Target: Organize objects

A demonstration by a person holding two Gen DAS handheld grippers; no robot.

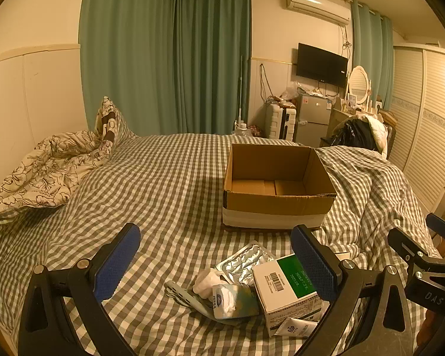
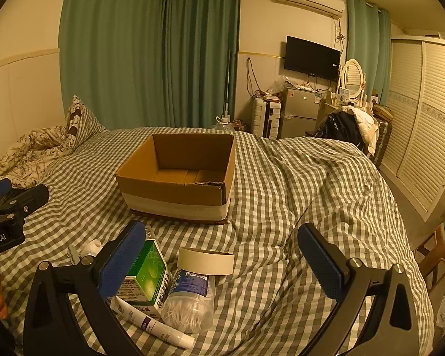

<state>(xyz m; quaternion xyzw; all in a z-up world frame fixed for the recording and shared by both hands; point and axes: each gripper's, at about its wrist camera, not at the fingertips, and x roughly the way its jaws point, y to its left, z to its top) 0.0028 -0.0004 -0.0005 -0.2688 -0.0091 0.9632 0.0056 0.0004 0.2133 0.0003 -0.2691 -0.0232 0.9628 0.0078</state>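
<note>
An open, empty cardboard box (image 1: pixel 278 187) sits on the checked bed; it also shows in the right wrist view (image 2: pixel 177 178). In front of it lies a pile: a green-and-white carton (image 1: pixel 290 290), a foil blister pack (image 1: pixel 243 262), a tissue packet (image 1: pixel 231 301). The right wrist view shows the carton (image 2: pixel 145 279), a tape roll (image 2: pixel 206 261), a cotton swab jar (image 2: pixel 189 302) and a white tube (image 2: pixel 157 326). My left gripper (image 1: pixel 219 264) is open above the pile. My right gripper (image 2: pixel 222 264) is open above the tape roll and jar.
A rumpled floral quilt (image 1: pixel 44 172) lies at the bed's left by the wall. The checked duvet (image 2: pixel 311 184) bunches up to the right of the box. A wardrobe (image 2: pixel 424 124), a fridge and a dresser stand beyond the bed.
</note>
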